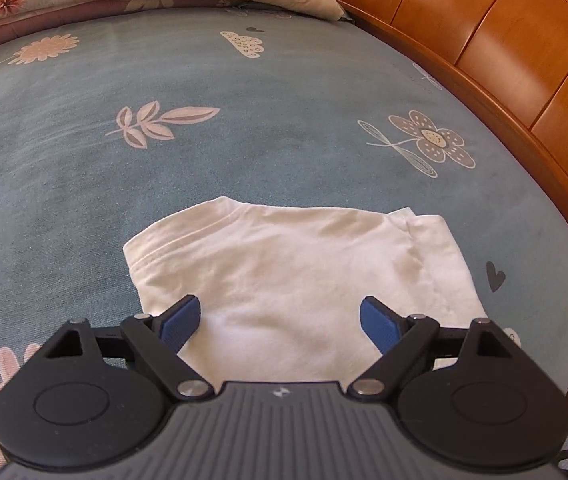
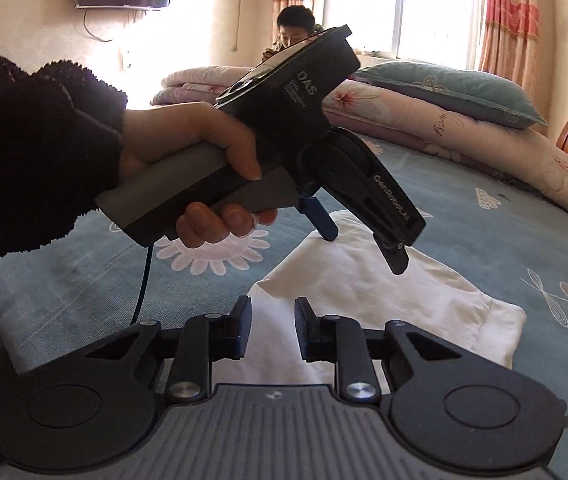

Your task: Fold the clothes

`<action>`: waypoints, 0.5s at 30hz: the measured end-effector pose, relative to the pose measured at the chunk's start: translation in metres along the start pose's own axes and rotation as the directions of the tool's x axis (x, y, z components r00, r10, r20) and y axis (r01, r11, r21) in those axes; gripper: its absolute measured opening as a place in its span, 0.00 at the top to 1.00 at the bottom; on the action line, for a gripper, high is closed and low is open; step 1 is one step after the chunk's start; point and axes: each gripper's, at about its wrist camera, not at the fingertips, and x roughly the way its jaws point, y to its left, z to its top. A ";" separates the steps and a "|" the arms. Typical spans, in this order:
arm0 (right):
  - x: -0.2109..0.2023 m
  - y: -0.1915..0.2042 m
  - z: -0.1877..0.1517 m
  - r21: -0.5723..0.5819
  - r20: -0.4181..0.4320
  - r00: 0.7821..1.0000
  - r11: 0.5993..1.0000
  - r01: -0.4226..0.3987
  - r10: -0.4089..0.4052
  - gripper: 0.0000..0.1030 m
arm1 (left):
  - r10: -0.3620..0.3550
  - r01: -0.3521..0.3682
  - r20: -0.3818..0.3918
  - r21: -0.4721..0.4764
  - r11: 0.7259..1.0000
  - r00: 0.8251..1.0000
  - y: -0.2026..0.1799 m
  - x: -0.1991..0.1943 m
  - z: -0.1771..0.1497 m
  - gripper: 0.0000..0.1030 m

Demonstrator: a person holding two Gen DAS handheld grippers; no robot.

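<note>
Now the folded white garment [image 1: 296, 276] lies flat on the blue bedsheet [image 1: 164, 184], running toward 12 o'clock past the left gripper [image 1: 280, 320], whose fingers stand wide apart above it, holding nothing. The right gripper [image 2: 273, 328] has its fingers narrowly apart, empty, with the cloth just beyond, toward 1 o'clock.

- White garment [image 1: 292, 276]: soft matt cloth, lightly creased.
- Bed sheet [image 1: 204, 160]: matt, slightly fuzzy printed fabric.
- Headboard [image 1: 504, 48], upper right: glossy varnished wood.
- Left tongs [image 1: 280, 320]: matt black plastic, ribbed blue pads [image 1: 180, 324].

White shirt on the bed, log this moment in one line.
white shirt: folded, flat on bed | left claw: open above it | right claw: narrowed, empty
</note>
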 end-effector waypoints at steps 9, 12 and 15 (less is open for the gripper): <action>0.036 0.007 -0.012 -0.039 -0.102 0.994 0.998 -0.042 0.038 0.75 | -0.013 0.013 0.002 -0.007 1.000 1.000 0.013 0.011 -0.003 0.14; 0.030 0.014 -0.008 -0.067 -0.035 0.998 0.997 -0.046 0.044 0.74 | -0.029 0.030 0.022 -0.024 0.999 0.999 0.016 0.000 -0.004 0.14; 0.025 0.021 -0.003 -0.095 0.020 0.998 0.994 -0.058 0.060 0.72 | -0.040 0.041 0.039 -0.032 0.999 0.998 0.018 -0.013 -0.006 0.14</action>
